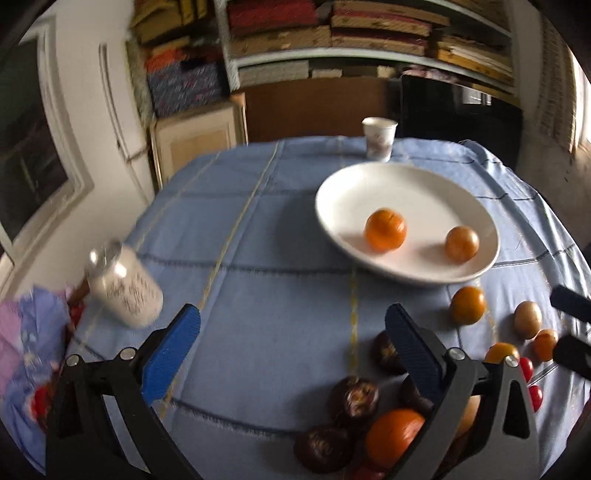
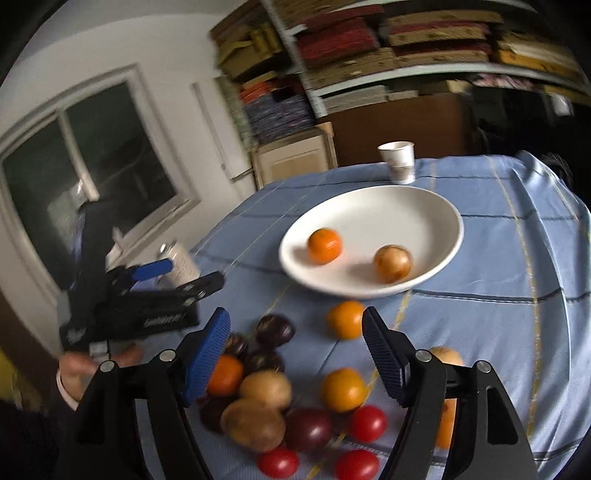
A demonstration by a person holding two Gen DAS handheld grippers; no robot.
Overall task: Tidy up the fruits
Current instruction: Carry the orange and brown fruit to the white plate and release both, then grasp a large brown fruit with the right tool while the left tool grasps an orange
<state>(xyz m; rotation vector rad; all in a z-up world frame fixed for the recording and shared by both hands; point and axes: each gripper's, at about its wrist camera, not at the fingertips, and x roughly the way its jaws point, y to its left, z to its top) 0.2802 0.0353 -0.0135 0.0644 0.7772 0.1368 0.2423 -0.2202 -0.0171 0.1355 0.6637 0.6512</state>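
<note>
Tongs first: the left tongs (image 1: 293,326) stand wide apart with nothing between their blue pads, over bare blue cloth. The right tongs (image 2: 295,345) are also parted and empty, though less widely; an orange fruit (image 2: 345,319) lies on the cloth beyond the gap, touched by neither pad. In the right wrist view the left tongs appear at the left edge, carried by a hand (image 2: 79,373) in a dark sleeve.

Just beneath and in front of the right tongs lies the loose heap of fruit (image 2: 280,402): dark purple ones, two brownish ones, several orange ones and small red ones, all resting on the checked blue tablecloth (image 1: 288,229) that covers the surface. In the left wrist view the same heap sits at the lower right, partly hidden behind the right-hand finger.

Farther out rests a white plate (image 1: 406,184) holding two fruits apart from each other: an orange one (image 1: 385,229) towards the left and a duller, brownish-orange one (image 1: 461,243) towards the right. One orange fruit lies on the cloth just beside the plate's near rim.

Beyond the plate stands a paper cup (image 1: 378,138), upright near the far edge. Off to the left lies a white jar with a silver lid (image 1: 123,282), blurred. Shelves stacked with folded textiles (image 1: 369,33) fill the back wall.
</note>
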